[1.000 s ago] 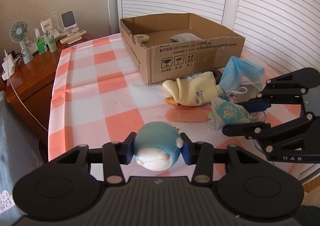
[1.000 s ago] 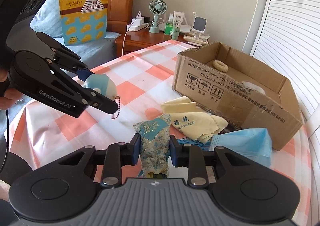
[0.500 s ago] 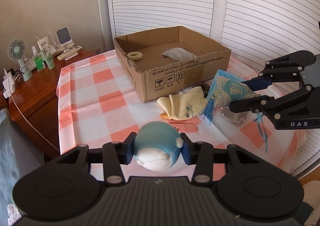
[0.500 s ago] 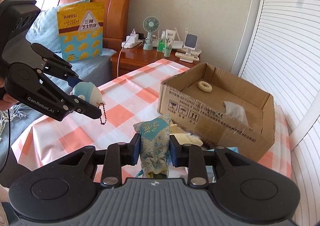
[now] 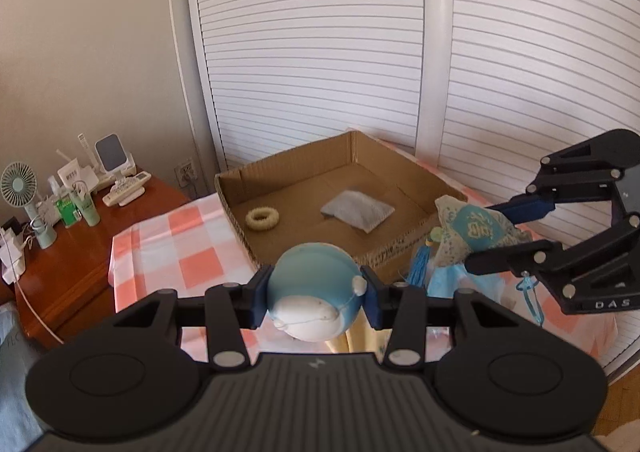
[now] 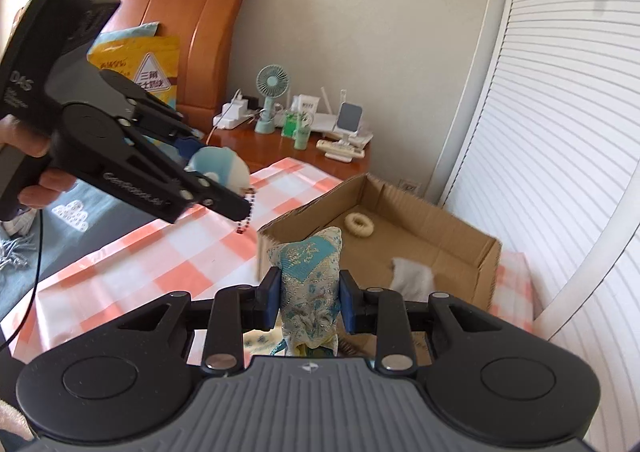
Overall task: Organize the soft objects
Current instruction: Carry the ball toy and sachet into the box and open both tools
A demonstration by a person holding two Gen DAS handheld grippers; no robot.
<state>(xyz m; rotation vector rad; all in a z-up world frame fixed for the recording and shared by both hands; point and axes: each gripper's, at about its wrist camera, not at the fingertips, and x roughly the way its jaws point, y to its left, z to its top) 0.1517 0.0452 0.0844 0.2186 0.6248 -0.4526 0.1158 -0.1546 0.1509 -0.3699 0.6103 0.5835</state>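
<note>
The blue and white plush toy point(image 5: 314, 288) is sitting pinched between the blue pads of the left tool point(image 5: 314, 294), whose fingers are closing only as far as the toy's round body allows; a bead chain point(image 6: 245, 218) is dangling from it. The brocade sachet point(image 6: 308, 288) is standing upright in the right tool point(image 6: 308, 298), whose pads are pressing in on both its sides, and its blue tassel point(image 5: 418, 270) is hanging below. Both items are being held in the air at the near side of the cardboard box point(image 5: 400, 196). Inside the box, a cream ring point(image 5: 262, 218) is lying to the left and a grey pouch point(image 5: 357, 209) to the right. The box is resting on the checked counter point(image 5: 168, 248), with a wooden nightstand point(image 5: 60, 264) standing to the left.
</note>
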